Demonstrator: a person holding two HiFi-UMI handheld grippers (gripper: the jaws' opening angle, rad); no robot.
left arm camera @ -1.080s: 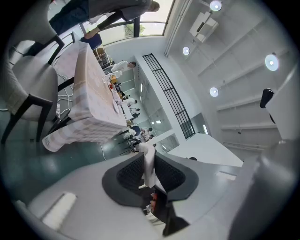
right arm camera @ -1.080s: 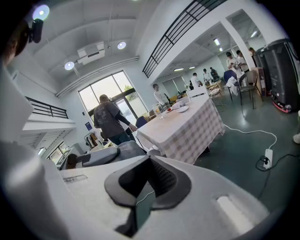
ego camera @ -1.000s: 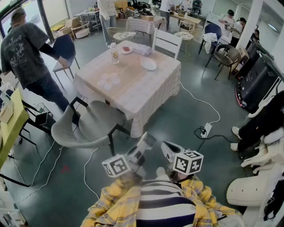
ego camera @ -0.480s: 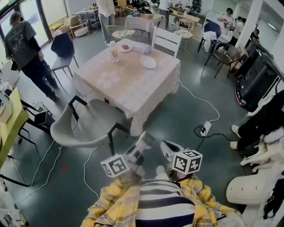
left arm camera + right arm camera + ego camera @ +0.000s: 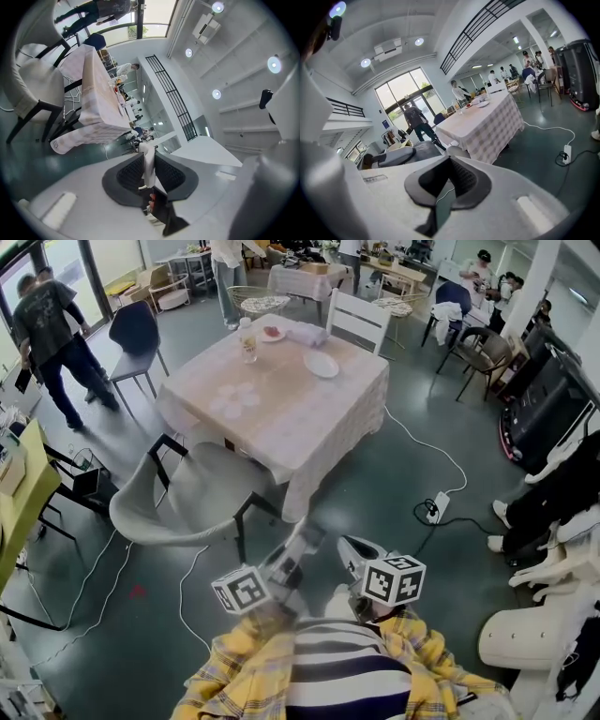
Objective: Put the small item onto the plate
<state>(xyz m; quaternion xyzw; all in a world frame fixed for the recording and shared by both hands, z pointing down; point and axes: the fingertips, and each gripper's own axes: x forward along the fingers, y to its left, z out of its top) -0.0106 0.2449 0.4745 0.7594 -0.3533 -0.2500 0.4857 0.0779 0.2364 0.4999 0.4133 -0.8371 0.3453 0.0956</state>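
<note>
My left gripper [image 5: 307, 539] is held low in front of my chest, shut on a thin white item [image 5: 149, 165] that stands upright between its pads. My right gripper [image 5: 348, 546] is beside it, jaws shut with nothing between them. Both point toward the cloth-covered table [image 5: 309, 442] a few steps ahead. On the table's far side lies a white plate [image 5: 322, 365]. A smaller dish with something red [image 5: 272, 333] and a bottle [image 5: 248, 341] stand at its far left corner. The right gripper view shows the same table [image 5: 487, 126] from the side.
A grey chair [image 5: 192, 498] stands at the table's near left corner, a white chair [image 5: 361, 326] on its far side. A cable and power strip [image 5: 433, 512] lie on the floor to the right. A person [image 5: 52, 329] walks at the far left; others stand in the background.
The person at the left has walked farther away toward the back left. The table has shifted slightly right in the head view. Both grippers stay as they were.
</note>
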